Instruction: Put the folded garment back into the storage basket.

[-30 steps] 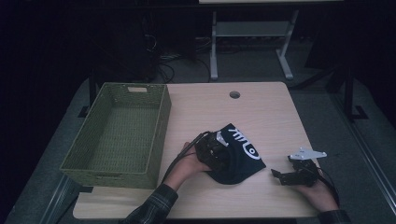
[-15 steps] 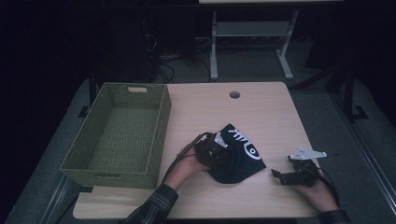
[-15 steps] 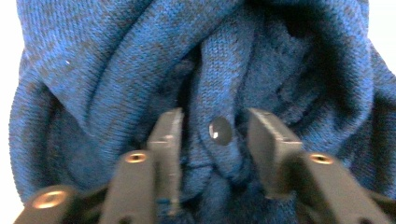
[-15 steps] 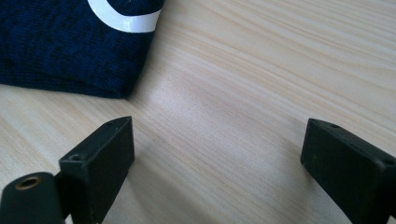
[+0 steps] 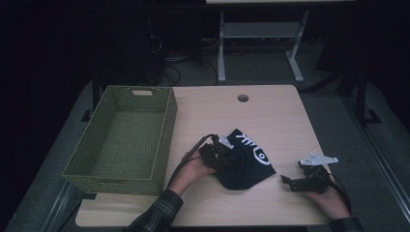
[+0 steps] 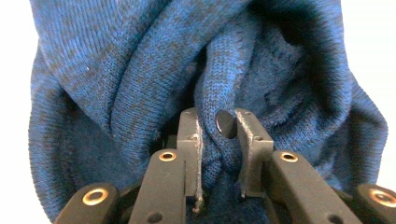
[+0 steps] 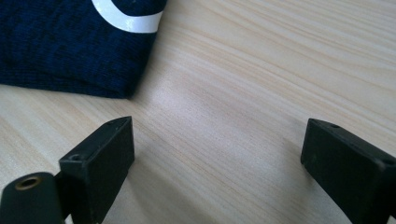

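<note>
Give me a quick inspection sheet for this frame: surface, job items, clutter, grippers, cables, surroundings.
Surface: light wood table with a round hole near its far edge.
Job items: dark blue knit cloth with white print, bunched near the front centre; green woven basket at the table's left, nothing inside.
Clutter: nothing seen.
Grippers: left gripper shut on a fold of the cloth; right gripper open, low over bare wood, to the right of the cloth and apart from it.
Cables: black cable trails from the left gripper over the hand; tangled leads on the floor beyond the table.
Surroundings: dim room, a white frame stand behind the table.
</note>
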A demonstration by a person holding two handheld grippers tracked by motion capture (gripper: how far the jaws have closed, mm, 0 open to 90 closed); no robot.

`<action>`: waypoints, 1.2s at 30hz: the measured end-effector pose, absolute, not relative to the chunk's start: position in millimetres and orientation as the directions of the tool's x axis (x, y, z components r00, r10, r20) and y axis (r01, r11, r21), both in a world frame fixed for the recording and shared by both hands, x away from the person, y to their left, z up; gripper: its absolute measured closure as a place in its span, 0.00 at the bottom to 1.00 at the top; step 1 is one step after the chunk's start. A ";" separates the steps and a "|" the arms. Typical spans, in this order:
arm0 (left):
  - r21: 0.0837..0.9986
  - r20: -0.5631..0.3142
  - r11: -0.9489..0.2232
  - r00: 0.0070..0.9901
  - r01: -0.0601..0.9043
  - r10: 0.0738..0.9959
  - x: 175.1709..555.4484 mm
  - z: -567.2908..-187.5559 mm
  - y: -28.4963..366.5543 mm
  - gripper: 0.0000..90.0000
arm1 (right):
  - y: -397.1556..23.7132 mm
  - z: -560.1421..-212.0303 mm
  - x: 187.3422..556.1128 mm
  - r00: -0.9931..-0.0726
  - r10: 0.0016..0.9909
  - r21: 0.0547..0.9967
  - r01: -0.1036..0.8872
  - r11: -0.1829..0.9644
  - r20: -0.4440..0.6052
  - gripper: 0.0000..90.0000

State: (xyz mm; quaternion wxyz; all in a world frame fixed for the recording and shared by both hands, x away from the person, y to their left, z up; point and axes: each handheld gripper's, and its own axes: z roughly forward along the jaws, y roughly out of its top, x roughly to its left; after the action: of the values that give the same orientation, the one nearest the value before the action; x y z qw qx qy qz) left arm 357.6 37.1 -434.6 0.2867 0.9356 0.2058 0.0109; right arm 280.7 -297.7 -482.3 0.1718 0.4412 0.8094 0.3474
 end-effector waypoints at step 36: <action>0.674 -0.152 -0.635 0.912 0.378 0.382 359.9 -353.6 51.3 0.82 | -297.6 -482.5 280.8 -0.551 0.834 0.716 0.594 0.367 0.029 0.10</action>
State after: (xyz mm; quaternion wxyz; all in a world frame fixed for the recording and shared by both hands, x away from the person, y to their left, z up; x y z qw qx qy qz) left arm 359.9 51.3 -353.6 0.3722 0.9041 0.2100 0.0025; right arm 280.8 -297.6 -482.5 0.1723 0.4414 0.8087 0.3485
